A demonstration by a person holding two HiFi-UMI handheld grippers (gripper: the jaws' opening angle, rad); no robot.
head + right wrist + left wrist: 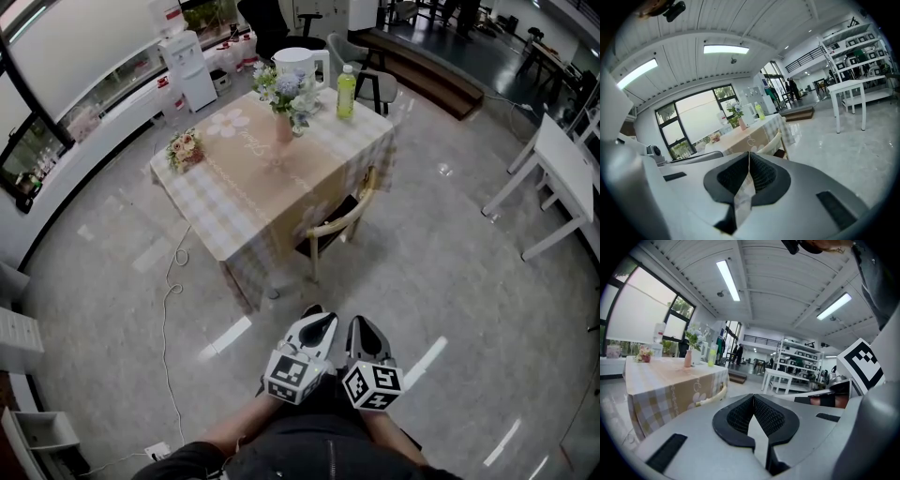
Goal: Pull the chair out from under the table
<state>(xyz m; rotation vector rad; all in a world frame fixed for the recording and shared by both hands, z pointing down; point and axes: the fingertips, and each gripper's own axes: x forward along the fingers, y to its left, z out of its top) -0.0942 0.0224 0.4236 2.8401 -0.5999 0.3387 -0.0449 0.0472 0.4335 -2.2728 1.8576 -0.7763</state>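
1. While their ribbed black jaws were closed and empty, the grey left gripper (316,317) and grey right gripper (362,324) hung side by side.
2. The pale curved-back wooden chair (349,221) sat tucked under the checked-cloth tabletop (248,192).

At the lower centre of the head view we hold the left gripper (315,317) and the right gripper (360,324), both with white shells and black noses. Each ends in a cube (292,375) printed with black-and-white square markers. In the gripper views the shells are pale grey, with black ribbed pads (769,418) and black oblong slots (665,452). At the bottom edge we wear a dark top (300,459) with a zip (330,461).
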